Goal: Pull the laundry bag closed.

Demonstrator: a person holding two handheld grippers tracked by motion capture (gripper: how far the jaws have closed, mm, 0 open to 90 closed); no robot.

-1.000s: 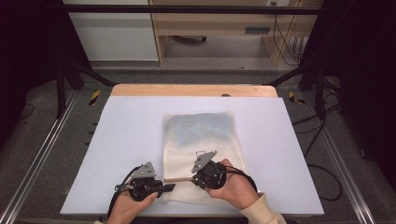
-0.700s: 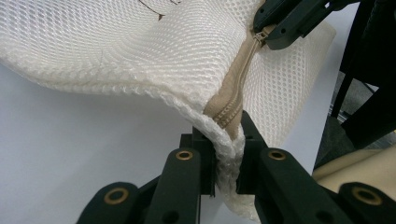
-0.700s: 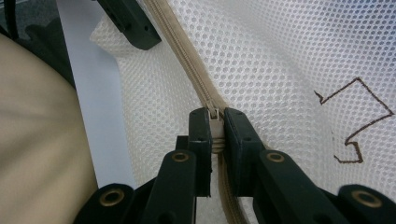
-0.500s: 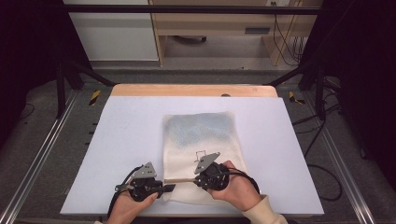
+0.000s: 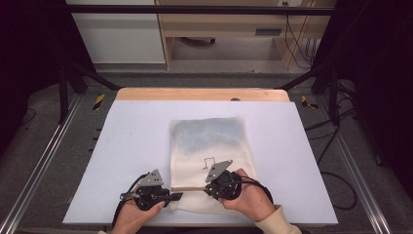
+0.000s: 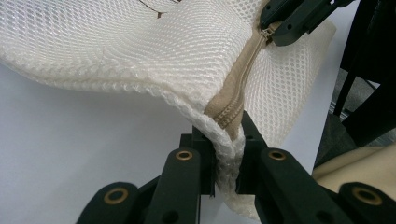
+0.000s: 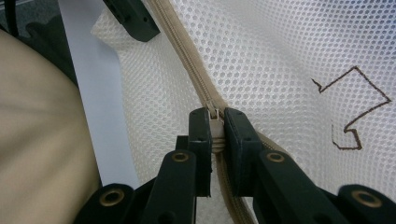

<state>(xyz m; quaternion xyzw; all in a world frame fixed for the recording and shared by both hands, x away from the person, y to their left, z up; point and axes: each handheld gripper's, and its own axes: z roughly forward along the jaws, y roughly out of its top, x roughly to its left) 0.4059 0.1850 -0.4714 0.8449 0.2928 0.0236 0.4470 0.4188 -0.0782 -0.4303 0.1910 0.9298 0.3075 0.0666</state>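
The left hand-held gripper [image 5: 176, 196] sits at the near left corner of a cream mesh bag [image 5: 210, 146], which lies flat in the middle of the white surface [image 5: 126, 146] with its zipped edge nearest the person. In the left hand-held gripper view its jaws are pinched tight on the bag's corner, right at the end of the tan zipper [image 6: 236, 100], and the corner is lifted a little off the surface. To the right, along that same edge, the right hand-held gripper [image 5: 208, 188] clamps the zipper pull [image 7: 215, 122] between narrow jaws. The zipper runs taut between the two. A brown outline figure [image 7: 355, 109] is stitched on the mesh just beside the right hand-held gripper.
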